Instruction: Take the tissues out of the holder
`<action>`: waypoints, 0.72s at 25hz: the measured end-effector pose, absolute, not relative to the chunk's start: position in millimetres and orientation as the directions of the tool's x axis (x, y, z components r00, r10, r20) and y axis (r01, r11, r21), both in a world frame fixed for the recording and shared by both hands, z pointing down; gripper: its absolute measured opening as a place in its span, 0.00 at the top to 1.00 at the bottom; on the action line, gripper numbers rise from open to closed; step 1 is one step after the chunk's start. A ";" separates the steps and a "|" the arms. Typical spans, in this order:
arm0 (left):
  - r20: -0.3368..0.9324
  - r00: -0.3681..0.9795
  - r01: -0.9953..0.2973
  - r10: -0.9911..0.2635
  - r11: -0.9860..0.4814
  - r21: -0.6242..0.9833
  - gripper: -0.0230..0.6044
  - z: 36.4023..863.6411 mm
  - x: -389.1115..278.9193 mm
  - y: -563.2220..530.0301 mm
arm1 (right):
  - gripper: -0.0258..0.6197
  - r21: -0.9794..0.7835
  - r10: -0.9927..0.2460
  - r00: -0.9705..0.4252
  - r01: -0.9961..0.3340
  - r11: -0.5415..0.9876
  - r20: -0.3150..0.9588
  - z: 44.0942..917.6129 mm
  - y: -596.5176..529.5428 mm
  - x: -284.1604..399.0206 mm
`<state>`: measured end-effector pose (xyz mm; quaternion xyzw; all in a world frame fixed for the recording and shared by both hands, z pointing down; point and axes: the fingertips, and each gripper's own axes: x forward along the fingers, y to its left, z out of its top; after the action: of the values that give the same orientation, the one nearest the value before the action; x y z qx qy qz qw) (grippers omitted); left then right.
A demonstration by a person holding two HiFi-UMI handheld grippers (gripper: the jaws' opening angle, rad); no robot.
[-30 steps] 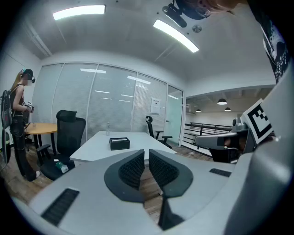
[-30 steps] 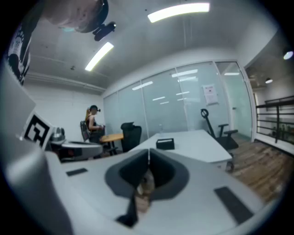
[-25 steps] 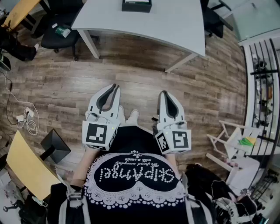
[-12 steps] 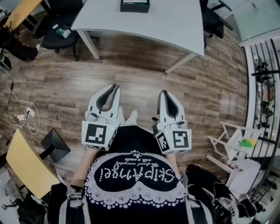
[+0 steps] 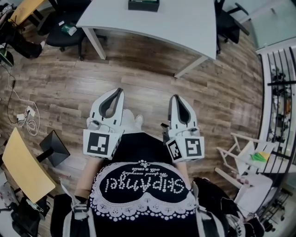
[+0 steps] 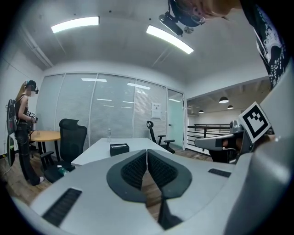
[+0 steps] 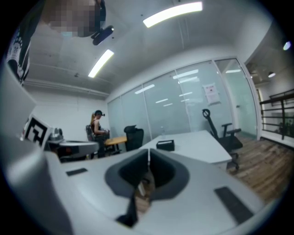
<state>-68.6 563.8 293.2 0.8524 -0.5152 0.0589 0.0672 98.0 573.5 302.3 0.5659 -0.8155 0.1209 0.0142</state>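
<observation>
Left gripper [image 5: 119, 91] [image 6: 147, 152]: jaws clenched tip to tip, nothing between them. Right gripper [image 5: 174, 97] [image 7: 149, 151]: jaws likewise closed and empty. Both are held side by side, near level, over the wood floor [image 5: 138, 74], pointing toward the white surface [image 5: 152, 23].

Tissue holder [image 5: 144, 4] [image 6: 119, 149] [image 7: 165, 145]: dark low box standing on the surface, well apart from both grippers. Its long axis runs left to right across the head view, broadside to the grippers.

Hard to make out: the head view's top edge cuts off the holder; in both gripper views it is too small to show any tissues.

Surroundings: black chair [image 5: 62, 34] beside the surface; a person [image 6: 20, 128] standing far off.

Change: since a second ago, more of the holder is cropped by the head view's top edge; the grippers' pose is much the same.
</observation>
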 end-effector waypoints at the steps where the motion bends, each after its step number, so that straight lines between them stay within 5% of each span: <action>1: 0.171 0.459 -0.888 -0.872 -0.457 0.056 0.92 293.5 -68.6 564.4 | 0.91 -0.181 -0.918 -0.362 -0.925 0.333 0.163 303.5 574.1 99.5; 18: 0.201 0.495 -0.869 -0.845 -0.484 0.106 0.93 301.8 -85.9 462.5 | 0.91 -0.197 -0.923 -0.329 -0.936 0.291 0.200 312.6 478.6 92.1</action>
<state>-85.9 462.5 301.8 0.8593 -0.4986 0.0606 0.0970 92.1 478.6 312.6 0.5789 -0.8030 0.1397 0.0238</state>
